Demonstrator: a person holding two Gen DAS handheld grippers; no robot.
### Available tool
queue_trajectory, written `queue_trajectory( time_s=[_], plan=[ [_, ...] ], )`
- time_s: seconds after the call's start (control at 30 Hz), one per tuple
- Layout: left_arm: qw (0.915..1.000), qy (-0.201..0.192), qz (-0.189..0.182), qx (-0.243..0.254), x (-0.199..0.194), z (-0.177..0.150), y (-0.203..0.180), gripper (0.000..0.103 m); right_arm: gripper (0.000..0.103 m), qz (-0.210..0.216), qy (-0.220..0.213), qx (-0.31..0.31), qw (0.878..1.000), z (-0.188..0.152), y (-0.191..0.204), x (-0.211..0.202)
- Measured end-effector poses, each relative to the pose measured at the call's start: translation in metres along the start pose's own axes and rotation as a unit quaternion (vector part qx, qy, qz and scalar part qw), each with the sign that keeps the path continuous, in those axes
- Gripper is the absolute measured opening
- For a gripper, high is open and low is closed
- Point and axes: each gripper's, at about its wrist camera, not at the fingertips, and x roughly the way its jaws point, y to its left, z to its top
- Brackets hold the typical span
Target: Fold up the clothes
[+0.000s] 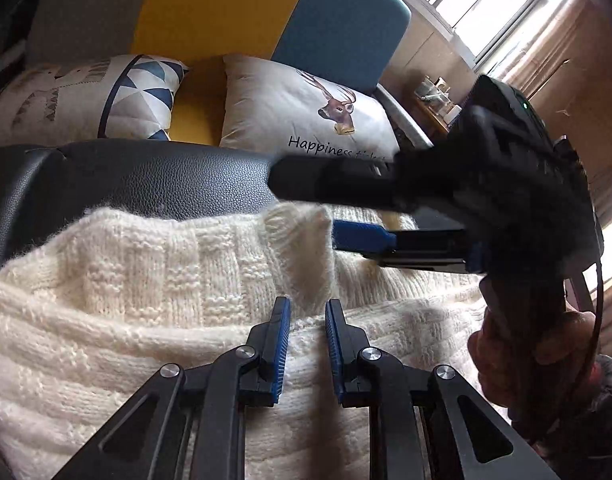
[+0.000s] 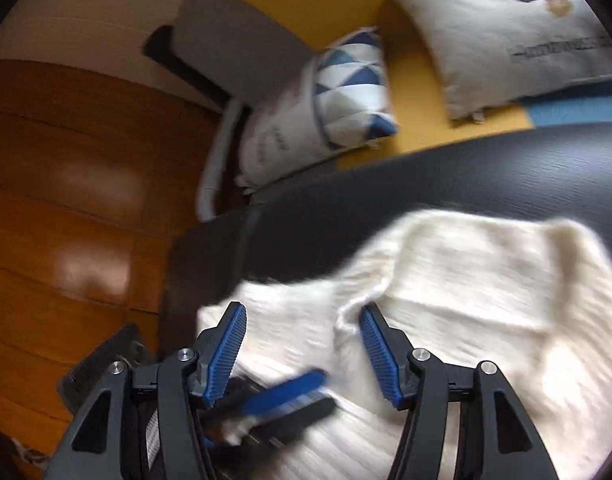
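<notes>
Over white knit sweater [image 1: 154, 280] on black seat [image 1: 126, 180]: left hand-held gripper [image 1: 308, 308] open, right hand-held gripper [image 2: 302, 316] open, empty. Could snag fuzzy yarn, drag folds apart.

Left gripper [image 1: 308, 314], jaws parted, above a cream knitted sweater [image 1: 146, 300] on a black leather seat [image 1: 146, 176]. Right gripper [image 1: 362, 236] crosses the sweater's far edge; 2 cushions [image 1: 298, 108] beyond the seat.
</notes>
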Motion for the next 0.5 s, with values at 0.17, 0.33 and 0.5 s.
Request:
queue_trajectory(
  time_s=[0.17,0.33,0.5],
  plan=[
    [0.9998,-0.017,0.005,0.010,0.000,-0.006,-0.001,0.019,0.061,-0.032,-0.060,0.010,0.998,0.008,-0.009,0.004],
    [0.9997,-0.012,0.021,0.006,-0.008,-0.003,-0.004,0.019,0.059,-0.072,-0.089,-0.027,0.993,-0.015,0.008,-0.049],
    [0.9990,-0.034,0.029,-0.009,-0.062,-0.027,-0.012,0.022,0.059,-0.124,-0.108,-0.067,0.984,-0.077,0.023,-0.126]
  ],
)
